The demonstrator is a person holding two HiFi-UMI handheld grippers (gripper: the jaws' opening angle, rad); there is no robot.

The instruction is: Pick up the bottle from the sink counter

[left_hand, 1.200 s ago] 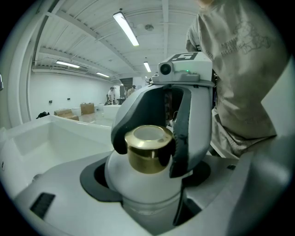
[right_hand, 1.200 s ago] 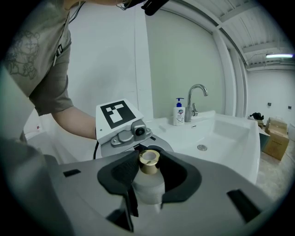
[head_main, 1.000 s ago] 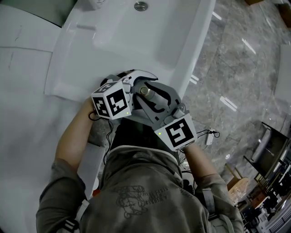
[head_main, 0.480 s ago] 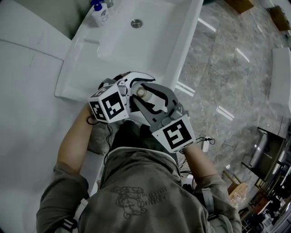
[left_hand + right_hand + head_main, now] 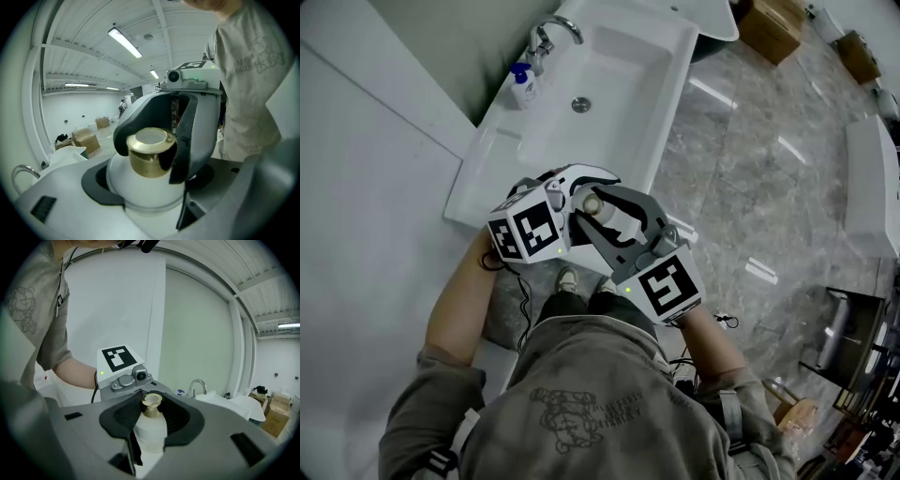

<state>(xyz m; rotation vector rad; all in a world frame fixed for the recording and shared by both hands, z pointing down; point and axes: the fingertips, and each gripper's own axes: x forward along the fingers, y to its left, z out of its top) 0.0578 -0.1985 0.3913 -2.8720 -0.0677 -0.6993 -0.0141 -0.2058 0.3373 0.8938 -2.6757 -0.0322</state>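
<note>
A small white bottle with a gold cap [image 5: 592, 202] is held up in front of the person's chest, clear of the sink counter. My left gripper [image 5: 579, 187], with white jaws, is shut on its body from the left. My right gripper [image 5: 609, 217], with dark pads, is shut on it from the right. In the left gripper view the gold cap [image 5: 149, 152] stands upright above the white body, with the right gripper's dark pads [image 5: 185, 140] round the neck. In the right gripper view the bottle [image 5: 151, 430] sits between the ribbed pads [image 5: 124, 416].
A white sink [image 5: 623, 84] lies below and ahead, with a chrome tap [image 5: 553, 33] and a blue-capped soap bottle [image 5: 522, 84] at its far left corner. Grey marble floor [image 5: 769, 187] spreads to the right. Cardboard boxes [image 5: 773, 26] stand at the top right.
Both grippers have kept their hold on the bottle. The sink has dropped farther away in the head view, so the tap and the soap bottle now show.
</note>
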